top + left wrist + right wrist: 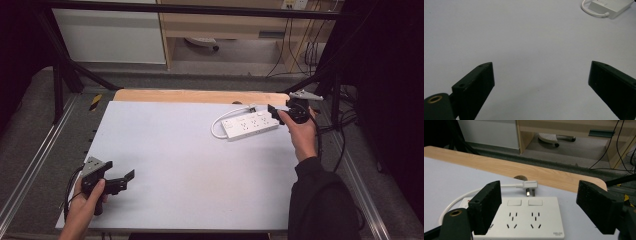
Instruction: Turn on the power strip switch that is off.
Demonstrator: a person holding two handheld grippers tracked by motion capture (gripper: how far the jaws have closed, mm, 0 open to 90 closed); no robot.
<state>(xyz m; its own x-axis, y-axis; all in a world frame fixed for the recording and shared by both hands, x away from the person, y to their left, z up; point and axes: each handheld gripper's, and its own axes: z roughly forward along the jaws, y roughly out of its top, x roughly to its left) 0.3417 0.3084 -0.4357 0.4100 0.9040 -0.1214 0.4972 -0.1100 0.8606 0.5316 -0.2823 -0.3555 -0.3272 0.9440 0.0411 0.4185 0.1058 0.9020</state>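
While both tools stand wide and empty, the right tool (281, 113) faces the white rigid plastic power strip (529, 216); likely light, smooth; grip its long edges.

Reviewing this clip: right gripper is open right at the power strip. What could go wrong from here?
1. The power strip lies near the table's far edge; a push from the right gripper might slide it rather than grip it.
2. Its cable loops loosely alongside, with the plug unplugged behind, so lifting could drag or snag them.
3. The left gripper sits far off, unable to steady anything.
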